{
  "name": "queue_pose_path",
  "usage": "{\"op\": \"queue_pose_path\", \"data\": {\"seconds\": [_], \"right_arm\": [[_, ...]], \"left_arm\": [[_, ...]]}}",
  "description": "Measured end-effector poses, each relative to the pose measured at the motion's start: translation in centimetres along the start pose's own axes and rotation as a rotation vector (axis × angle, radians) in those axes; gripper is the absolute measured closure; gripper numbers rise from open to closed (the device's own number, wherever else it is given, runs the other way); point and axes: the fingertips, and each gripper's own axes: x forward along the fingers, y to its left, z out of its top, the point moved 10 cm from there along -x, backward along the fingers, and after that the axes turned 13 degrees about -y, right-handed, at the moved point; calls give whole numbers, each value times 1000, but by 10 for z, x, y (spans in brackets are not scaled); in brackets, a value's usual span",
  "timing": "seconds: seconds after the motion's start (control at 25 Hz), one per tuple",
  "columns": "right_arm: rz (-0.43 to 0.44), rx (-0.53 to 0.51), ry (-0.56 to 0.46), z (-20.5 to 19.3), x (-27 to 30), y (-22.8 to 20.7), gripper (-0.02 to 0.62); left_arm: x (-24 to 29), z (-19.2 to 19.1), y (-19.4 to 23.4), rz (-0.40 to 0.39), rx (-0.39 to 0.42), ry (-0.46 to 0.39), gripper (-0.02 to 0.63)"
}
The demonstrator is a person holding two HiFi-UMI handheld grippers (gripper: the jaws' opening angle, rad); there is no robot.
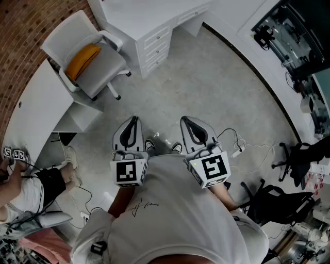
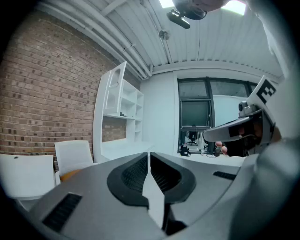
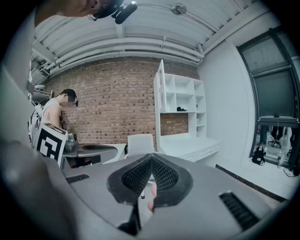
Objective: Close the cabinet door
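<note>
Left gripper [image 2: 149, 155]: fingers [image 2: 132, 174] together, tips touching, nothing clamped between the ribbed pads. Right gripper [image 3: 151, 158]: fingers [image 3: 166, 177] likewise pressed shut and empty. In the head view, side by side at lower centre, left gripper [image 1: 135, 120] and right gripper [image 1: 184, 121], apart from each other, each with its marker cube at the upper edge of the person's white shirt [image 1: 175, 216]. Held over bare grey floor [image 1: 206, 82], touching no furniture.

Further out, cabinet door [image 2: 115, 86]: glass-panelled, white-framed, swung open at the upper left of the left gripper view. Hinged on the top section of the white shelf unit [image 2: 131, 105] against the brick wall [image 2: 42, 93]. Seen nearly edge-on at upper centre of the right gripper view, same cabinet door [image 3: 160, 86] beside the shelf unit [image 3: 183, 101]. Well apart from both grippers.

Below the shelves, white desk [image 1: 139, 15] with drawers, at the top of the head view. Left of that, white chair [image 1: 103, 67] with an orange cushion [image 1: 82, 59] on the seat, beside a curved white desk [image 1: 31, 118]. At the left edge, another person [image 1: 26, 193] at that curved desk. On the floor to the right, loose white cables [image 1: 247, 150] and black chairs [image 1: 296, 160]. Dark windows [image 2: 197, 110] at the back of the left gripper view.
</note>
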Motion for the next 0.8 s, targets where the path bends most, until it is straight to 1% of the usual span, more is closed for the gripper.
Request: {"op": "queue_pose_path", "data": {"seconds": [0.2, 0.32, 0.44, 0.52, 0.68, 0.8], "right_arm": [[-5, -4, 3, -2, 10, 10, 572], [-26, -6, 3, -4, 14, 16, 572], [-59, 21, -14, -4, 15, 20, 572], [-64, 48, -18, -5, 16, 19, 571], [-9, 75, -36, -8, 16, 21, 569], [21, 72, -34, -12, 23, 19, 569]], "left_arm": [[6, -2, 5, -51, 6, -5, 589], [9, -3, 8, -85, 2, -5, 589], [11, -6, 15, -105, -3, 1, 589], [13, -8, 21, -117, -17, 2, 589], [13, -10, 25, -161, -81, -34, 589], [19, -14, 25, -160, -77, -22, 589]]}}
